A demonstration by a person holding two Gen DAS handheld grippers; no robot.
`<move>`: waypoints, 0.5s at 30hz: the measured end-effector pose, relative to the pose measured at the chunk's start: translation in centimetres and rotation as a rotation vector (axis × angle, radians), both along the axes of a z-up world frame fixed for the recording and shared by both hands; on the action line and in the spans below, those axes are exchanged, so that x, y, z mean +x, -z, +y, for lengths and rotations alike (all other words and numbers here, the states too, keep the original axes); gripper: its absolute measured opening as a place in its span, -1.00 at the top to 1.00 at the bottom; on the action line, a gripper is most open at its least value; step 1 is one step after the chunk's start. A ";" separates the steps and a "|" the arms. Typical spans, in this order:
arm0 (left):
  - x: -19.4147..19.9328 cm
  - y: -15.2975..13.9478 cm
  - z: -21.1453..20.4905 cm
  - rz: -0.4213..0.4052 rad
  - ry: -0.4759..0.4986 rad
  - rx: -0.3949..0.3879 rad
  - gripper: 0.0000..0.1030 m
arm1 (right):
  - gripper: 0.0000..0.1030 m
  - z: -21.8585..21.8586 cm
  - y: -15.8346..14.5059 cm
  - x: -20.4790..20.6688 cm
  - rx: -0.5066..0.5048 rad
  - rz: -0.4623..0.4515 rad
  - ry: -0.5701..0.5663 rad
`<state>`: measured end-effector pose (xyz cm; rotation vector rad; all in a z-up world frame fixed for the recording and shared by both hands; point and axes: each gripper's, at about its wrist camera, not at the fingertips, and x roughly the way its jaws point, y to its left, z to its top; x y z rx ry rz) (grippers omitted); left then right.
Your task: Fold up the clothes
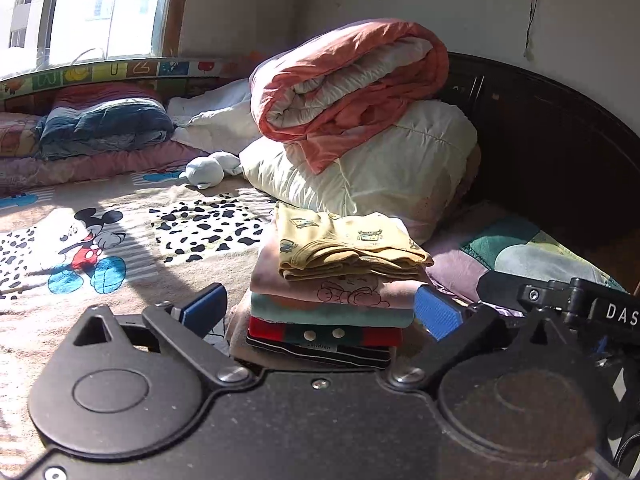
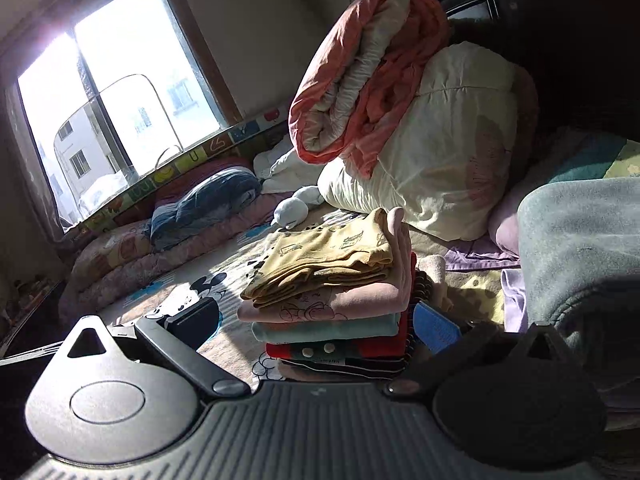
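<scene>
A stack of folded clothes (image 1: pixel 332 288) rests on the bed, a yellow printed garment (image 1: pixel 344 244) on top, then pink, teal, red and dark striped pieces. My left gripper (image 1: pixel 320 312) is open, its blue-padded fingers on either side of the stack's lower layers, holding nothing. From the right wrist view the same stack (image 2: pixel 328 296) with the yellow garment (image 2: pixel 324 260) sits just ahead. My right gripper (image 2: pixel 316 328) is open too, fingers flanking the stack without clamping it. Part of the right gripper's body (image 1: pixel 576 304) shows at the right edge of the left wrist view.
Behind the stack lie a cream duvet (image 1: pixel 384 176) with a rolled orange quilt (image 1: pixel 344 80) on it, against a dark headboard (image 1: pixel 552 152). The bed sheet (image 1: pixel 88 248) has a cartoon mouse print. Folded blankets (image 1: pixel 104 124) and a pale soft toy (image 1: pixel 208 170) lie near the window (image 2: pixel 120 92).
</scene>
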<state>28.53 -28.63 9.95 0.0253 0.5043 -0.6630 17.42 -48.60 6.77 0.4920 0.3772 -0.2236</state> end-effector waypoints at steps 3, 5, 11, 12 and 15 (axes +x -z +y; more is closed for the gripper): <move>-1.2 -1.1 0.2 -0.026 -0.060 0.007 -0.99 | -0.99 0.2 -1.1 -0.1 -0.014 0.071 0.009; -1.6 -1.9 0.2 -0.007 -0.061 0.021 -0.99 | -0.99 0.5 -1.7 -0.4 -0.029 0.101 0.016; -2.6 -3.2 -0.1 0.021 -0.069 0.125 -0.99 | -0.99 1.4 -3.4 -1.2 -0.083 0.159 0.020; -2.8 -3.2 -0.2 0.012 -0.078 0.140 -0.99 | -0.99 1.6 -3.7 -1.3 -0.091 0.176 0.017; -3.3 -3.1 -0.1 0.012 -0.102 0.170 -0.99 | -0.99 2.1 -4.3 -1.6 -0.116 0.204 0.003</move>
